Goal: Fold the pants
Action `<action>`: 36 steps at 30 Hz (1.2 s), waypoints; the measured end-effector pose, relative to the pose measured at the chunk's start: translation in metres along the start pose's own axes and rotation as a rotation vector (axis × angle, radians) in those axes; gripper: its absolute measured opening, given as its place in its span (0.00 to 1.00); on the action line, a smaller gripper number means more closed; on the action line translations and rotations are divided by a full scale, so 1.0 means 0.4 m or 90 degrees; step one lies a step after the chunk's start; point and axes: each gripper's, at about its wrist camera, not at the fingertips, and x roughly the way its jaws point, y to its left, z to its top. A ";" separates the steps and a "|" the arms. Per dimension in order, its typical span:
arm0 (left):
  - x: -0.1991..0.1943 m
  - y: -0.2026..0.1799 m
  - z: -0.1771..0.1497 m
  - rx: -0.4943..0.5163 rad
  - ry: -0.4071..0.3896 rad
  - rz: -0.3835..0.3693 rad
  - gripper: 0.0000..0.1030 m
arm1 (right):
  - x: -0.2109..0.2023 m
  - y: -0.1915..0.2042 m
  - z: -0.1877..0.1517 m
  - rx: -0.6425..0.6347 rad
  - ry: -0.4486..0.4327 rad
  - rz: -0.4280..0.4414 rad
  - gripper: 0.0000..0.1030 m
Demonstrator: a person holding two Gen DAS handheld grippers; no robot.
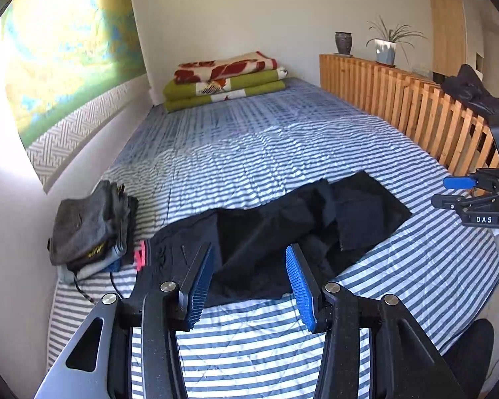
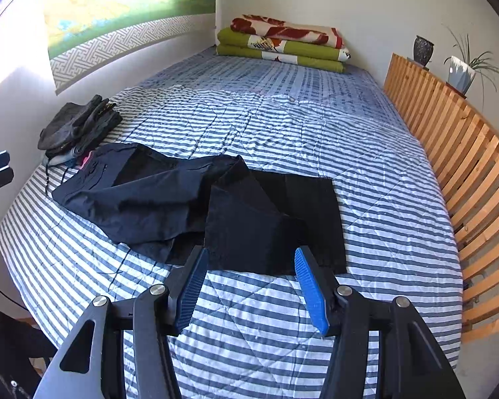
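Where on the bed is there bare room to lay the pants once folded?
Free: the wide striped stretch between the black pants and the folded blankets, and the near strip below the pants. Crowded: the left edge, where a clothes pile touches the waistband.

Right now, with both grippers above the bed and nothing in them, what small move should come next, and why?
Probably lower the right gripper to the leg-end edge of the black pants nearest it. Both it and the left gripper are open and empty, and the pants lie rumpled on the striped quilt, so a fold needs a grasp first.
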 end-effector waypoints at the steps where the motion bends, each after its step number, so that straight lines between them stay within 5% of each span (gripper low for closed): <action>1: -0.014 -0.011 0.013 0.003 -0.003 0.000 0.46 | -0.014 0.000 0.001 -0.002 -0.005 -0.001 0.49; 8: -0.082 0.004 0.231 0.006 -0.020 0.002 0.46 | -0.049 -0.010 0.022 -0.009 -0.020 -0.003 0.50; 14: -0.043 0.156 0.335 -0.092 0.008 -0.022 0.54 | 0.017 -0.034 0.001 0.008 0.003 0.000 0.51; 21: 0.189 0.336 0.174 -0.143 0.091 0.014 0.54 | 0.157 -0.058 -0.021 0.016 0.064 -0.011 0.51; 28: 0.471 0.570 -0.067 -0.273 0.213 0.056 0.54 | 0.295 -0.081 -0.012 0.036 0.104 -0.015 0.52; 31: 0.548 0.592 -0.174 -0.294 0.257 0.050 0.53 | 0.335 -0.111 -0.019 0.052 0.111 -0.027 0.52; 36: 0.623 0.533 -0.272 -0.243 0.281 0.041 0.53 | 0.371 -0.171 -0.045 0.082 0.127 -0.023 0.53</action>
